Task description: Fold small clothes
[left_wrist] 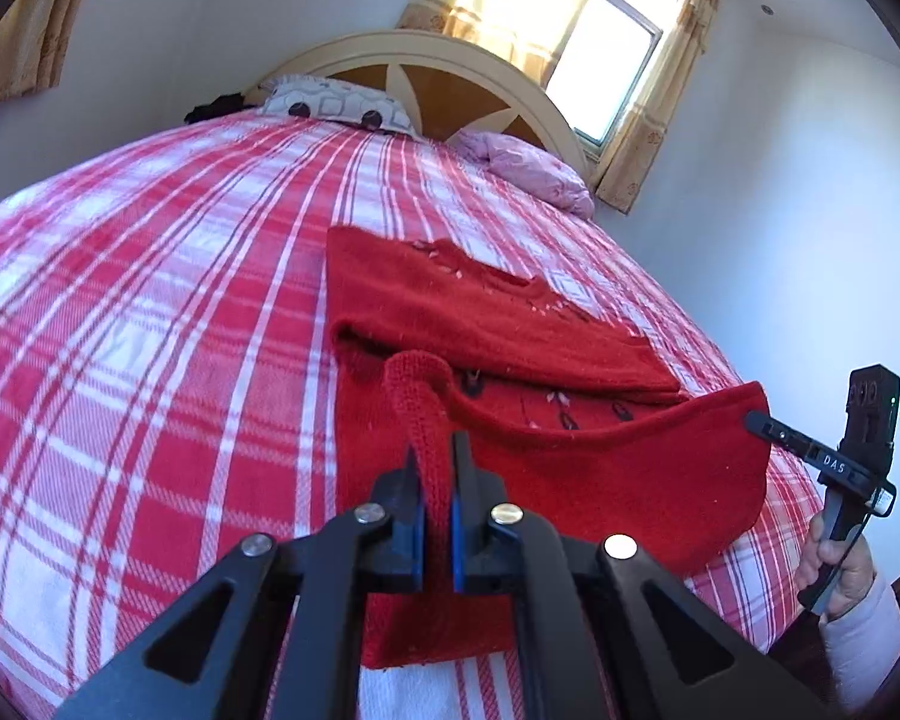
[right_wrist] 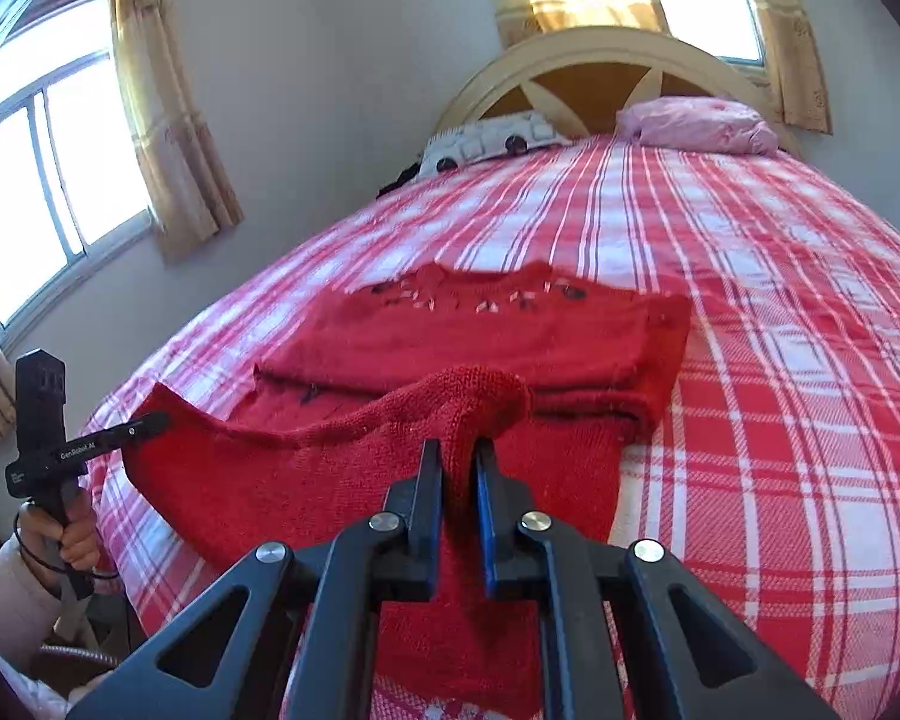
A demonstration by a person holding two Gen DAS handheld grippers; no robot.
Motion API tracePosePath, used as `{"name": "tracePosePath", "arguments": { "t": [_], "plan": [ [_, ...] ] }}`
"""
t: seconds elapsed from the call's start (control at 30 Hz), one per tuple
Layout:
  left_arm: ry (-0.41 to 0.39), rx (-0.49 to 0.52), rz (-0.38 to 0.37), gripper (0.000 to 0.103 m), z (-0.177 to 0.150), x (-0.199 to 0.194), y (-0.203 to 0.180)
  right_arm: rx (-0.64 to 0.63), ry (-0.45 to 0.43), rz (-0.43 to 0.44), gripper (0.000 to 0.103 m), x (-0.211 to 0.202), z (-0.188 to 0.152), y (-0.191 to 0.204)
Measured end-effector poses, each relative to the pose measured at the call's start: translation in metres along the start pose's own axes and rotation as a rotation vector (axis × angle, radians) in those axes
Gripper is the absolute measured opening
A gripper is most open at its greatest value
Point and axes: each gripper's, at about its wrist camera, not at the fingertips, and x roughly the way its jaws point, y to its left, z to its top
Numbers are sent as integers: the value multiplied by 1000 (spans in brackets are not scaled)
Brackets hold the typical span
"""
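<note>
A small red knit sweater (left_wrist: 498, 324) lies on the bed, its far part folded over. It also shows in the right wrist view (right_wrist: 480, 336). My left gripper (left_wrist: 437, 456) is shut on the sweater's near hem and lifts it off the bed. My right gripper (right_wrist: 456, 462) is shut on the hem's other corner, also raised. The hem hangs stretched between the two grippers. The other gripper shows at the edge of each view: the right one (left_wrist: 762, 423) and the left one (right_wrist: 150, 420), each pinching the cloth.
The bed carries a red and white plaid sheet (left_wrist: 150, 300). A patterned pillow (left_wrist: 330, 102) and a pink quilt (left_wrist: 528, 168) lie at the curved headboard (left_wrist: 450, 72). A white wall runs close along the bed's right side (left_wrist: 780, 210). Curtained windows stand behind (right_wrist: 60, 138).
</note>
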Motion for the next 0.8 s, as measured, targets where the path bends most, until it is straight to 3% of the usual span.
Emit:
{"name": "tracePosePath", "arguments": {
  "t": [0.4,0.63,0.8],
  "plan": [
    [-26,-3,29,6,79,30,9,17,-43,-42,9,14,62,-21],
    [-22,-85,17,6,137,83,17,-11,-50,-140,7,59,118,-45],
    [-4,-65,85,6,170,135,18,-3,-28,-224,4,100,147,-76]
  ]
}}
